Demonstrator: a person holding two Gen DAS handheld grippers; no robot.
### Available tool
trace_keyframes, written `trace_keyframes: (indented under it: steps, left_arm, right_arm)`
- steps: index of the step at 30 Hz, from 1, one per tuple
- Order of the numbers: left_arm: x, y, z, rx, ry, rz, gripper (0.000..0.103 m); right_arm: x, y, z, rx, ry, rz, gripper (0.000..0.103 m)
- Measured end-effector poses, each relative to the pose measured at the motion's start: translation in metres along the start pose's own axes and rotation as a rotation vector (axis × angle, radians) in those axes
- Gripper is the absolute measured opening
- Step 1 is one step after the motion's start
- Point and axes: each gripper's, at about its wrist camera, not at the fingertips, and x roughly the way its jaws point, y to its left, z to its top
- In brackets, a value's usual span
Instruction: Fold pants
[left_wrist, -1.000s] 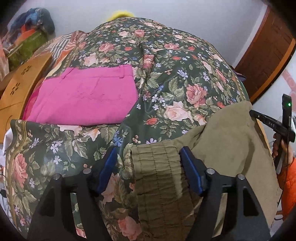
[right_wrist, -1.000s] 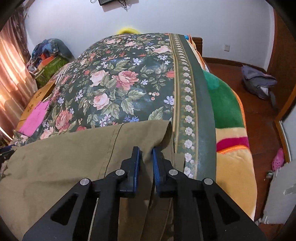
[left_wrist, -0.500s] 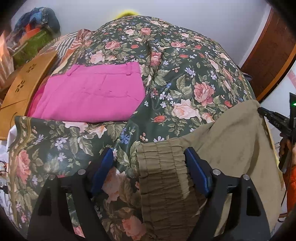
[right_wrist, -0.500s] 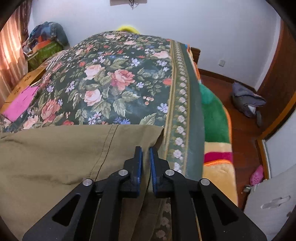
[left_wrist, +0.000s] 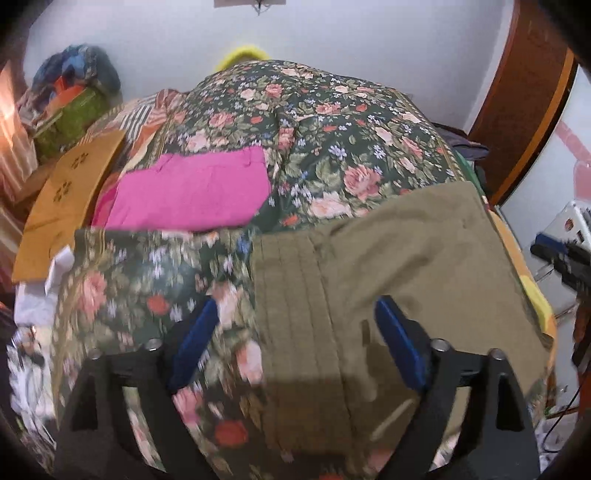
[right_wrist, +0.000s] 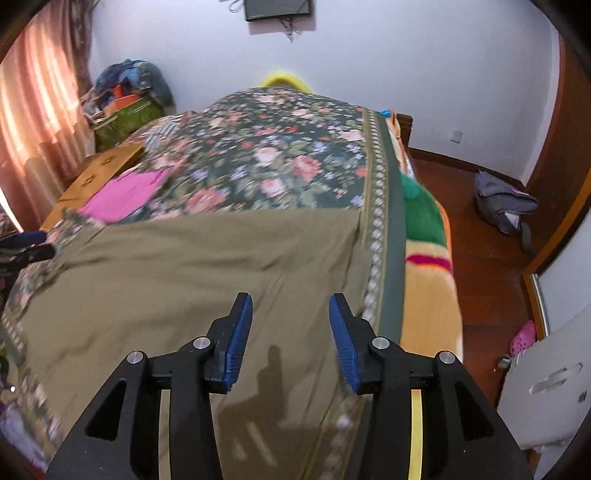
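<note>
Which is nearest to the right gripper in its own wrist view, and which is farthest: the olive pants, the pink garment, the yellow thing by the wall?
Measured from the right gripper, whose jaws stand open:
1. olive pants: directly below and ahead, spread on the bed.
2. pink garment: farther up the bed, on the left side.
3. yellow thing: at the far end, against the wall.

Left black two-finger gripper (left_wrist: 295, 347): angular matte frame with triangular cut-outs, silver round screw heads at the pivots, blue ribbed pads (left_wrist: 192, 343) on the inner finger faces.
Right black two-finger gripper (right_wrist: 291, 339): same frame, silver screws, blue ribbed pads (right_wrist: 345, 347), pale yellow strips in the lower frame gaps.
</note>
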Motion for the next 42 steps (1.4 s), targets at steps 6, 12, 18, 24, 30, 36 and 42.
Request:
trace_keyframes:
  steps: [6,12,18,24,30,36,42]
  left_arm:
    - [-0.019,0.001,-0.039,-0.079,0.034,-0.051,0.098]
    - [-0.014,0.011,-0.072,-0.225,0.114,-0.196,0.099]
    - [-0.003,0.014,-0.083,-0.316,0.132,-0.282,0.099]
    - [0.008,0.009,-0.077,-0.35,0.131,-0.347,0.1]
    - [0.026,0.004,-0.061,-0.356,0.112,-0.347,0.101]
    - [0.044,0.016,-0.044,-0.445,0.098,-0.392,0.101]
    - [0.053,0.003,-0.029,-0.361,0.086,-0.301,0.075]
  right_arm:
    - [-0.02,0.026,-0.039,0.022,0.015,0.049,0.045]
    - [-0.015,0.03,-0.069,0.101,0.059,0.066,0.045]
    - [-0.007,0.035,-0.082,0.109,0.085,0.033,0.046]
    - [-0.004,0.04,-0.085,0.085,0.09,0.019,0.047]
    - [-0.004,0.037,-0.089,0.1,0.097,0.043,0.047]
    - [-0.002,0.036,-0.09,0.103,0.104,0.052,0.047]
    - [-0.001,0.033,-0.091,0.12,0.106,0.066,0.047]
